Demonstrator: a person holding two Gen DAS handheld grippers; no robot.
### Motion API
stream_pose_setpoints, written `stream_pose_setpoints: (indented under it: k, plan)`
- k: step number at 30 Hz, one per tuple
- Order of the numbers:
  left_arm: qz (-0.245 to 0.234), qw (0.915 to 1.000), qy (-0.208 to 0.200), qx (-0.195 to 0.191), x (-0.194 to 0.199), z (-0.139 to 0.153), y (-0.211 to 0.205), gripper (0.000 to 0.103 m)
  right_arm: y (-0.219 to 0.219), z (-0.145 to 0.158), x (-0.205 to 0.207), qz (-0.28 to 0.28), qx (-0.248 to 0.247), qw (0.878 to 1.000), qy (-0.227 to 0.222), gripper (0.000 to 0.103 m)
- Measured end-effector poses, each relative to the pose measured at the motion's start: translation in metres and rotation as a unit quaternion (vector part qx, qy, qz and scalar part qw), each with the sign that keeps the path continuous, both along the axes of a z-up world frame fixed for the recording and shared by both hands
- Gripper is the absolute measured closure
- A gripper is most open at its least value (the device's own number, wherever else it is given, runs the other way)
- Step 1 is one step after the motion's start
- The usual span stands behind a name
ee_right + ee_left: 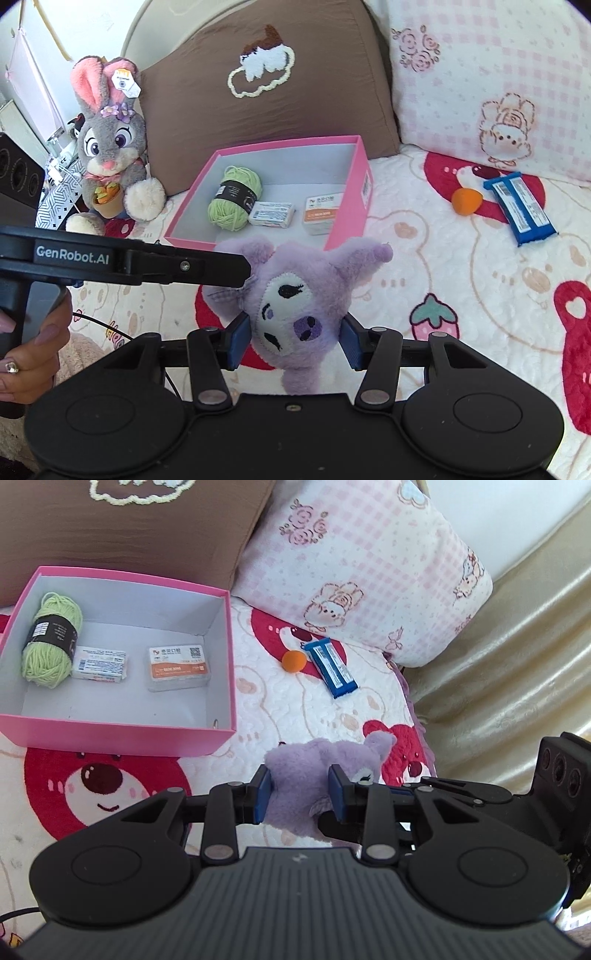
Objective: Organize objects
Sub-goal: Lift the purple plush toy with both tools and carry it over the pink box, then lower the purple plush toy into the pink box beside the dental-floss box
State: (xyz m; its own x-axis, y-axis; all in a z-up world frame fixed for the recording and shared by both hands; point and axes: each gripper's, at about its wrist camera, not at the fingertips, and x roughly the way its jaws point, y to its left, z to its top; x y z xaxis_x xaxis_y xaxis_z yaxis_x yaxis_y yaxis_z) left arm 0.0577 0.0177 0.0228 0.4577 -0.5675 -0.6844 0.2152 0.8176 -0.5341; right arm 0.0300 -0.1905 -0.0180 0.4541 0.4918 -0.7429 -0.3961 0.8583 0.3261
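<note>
A purple plush toy [299,768] with a white face [295,295] is held above the bear-print bedspread by both grippers. My left gripper [301,794] is shut on its body, blue pads pressed into the fur. My right gripper [294,343] is shut on its head, one pad on each side. The pink box [118,734] lies beyond to the left, holding green yarn [50,642], a small white box [99,663] and a clear card case [179,664]. An orange ball [294,661] and a blue packet [330,666] lie on the bedspread right of the box.
A grey bunny plush [110,147] sits left of the box against a brown pillow [258,110]. A pink checked pillow [369,572] stands behind the ball and packet. The bed's edge and gold fabric [498,664] run along the right. A hand [33,347] grips the left handle.
</note>
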Motion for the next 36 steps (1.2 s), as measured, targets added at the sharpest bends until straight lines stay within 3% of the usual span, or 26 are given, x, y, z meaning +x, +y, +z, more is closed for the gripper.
stream_pose_setpoints:
  k: [10,23,36]
  plan:
    - [0.041,0.9987,-0.023,-0.021,0.0,0.01,0.04,0.071,0.031,0.017,0.008,0.026,0.002,0.999,-0.039,0.049]
    - [0.139,0.9887,-0.055,0.003,0.02,0.015,0.079,0.071,0.079,0.016,0.049,0.036,0.031,0.997,-0.065,0.049]
    - [0.209,0.9779,-0.004,-0.007,0.068,-0.035,0.127,0.071,0.129,-0.021,0.109,0.054,0.035,0.997,-0.032,0.049]
